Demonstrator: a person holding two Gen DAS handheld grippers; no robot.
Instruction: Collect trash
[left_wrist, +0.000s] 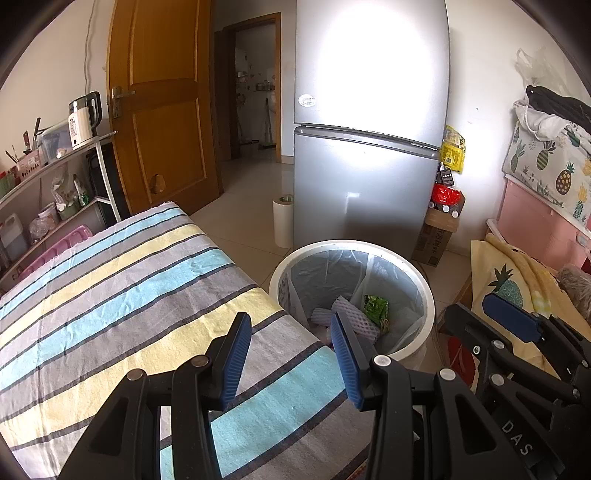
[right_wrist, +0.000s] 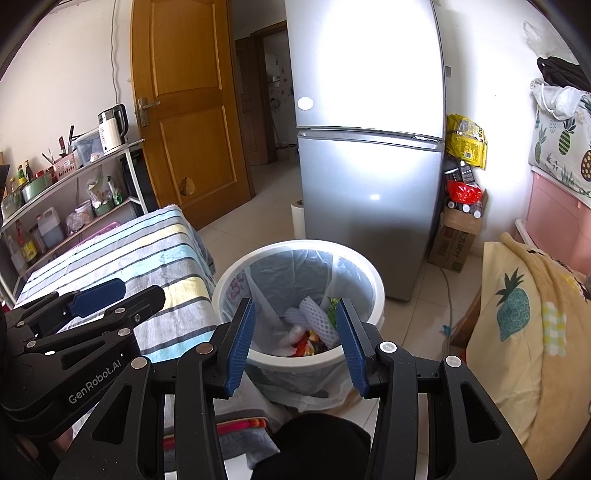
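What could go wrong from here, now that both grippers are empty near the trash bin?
1. The liner bag sags inside the white trash bin, so new trash could slip between the bag and the bin wall.
2. The foam fruit nets lie loose on top and might spring out if something is pushed in.
3. The left gripper and the right gripper, both open, hang close together and could collide.

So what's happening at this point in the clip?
A person holds two grippers, both open and empty. The left gripper is over the striped cloth, the right gripper in front of the bin. The lined bin beside the fridge already holds foam nets and wrappers. No trash shows on the cloth.
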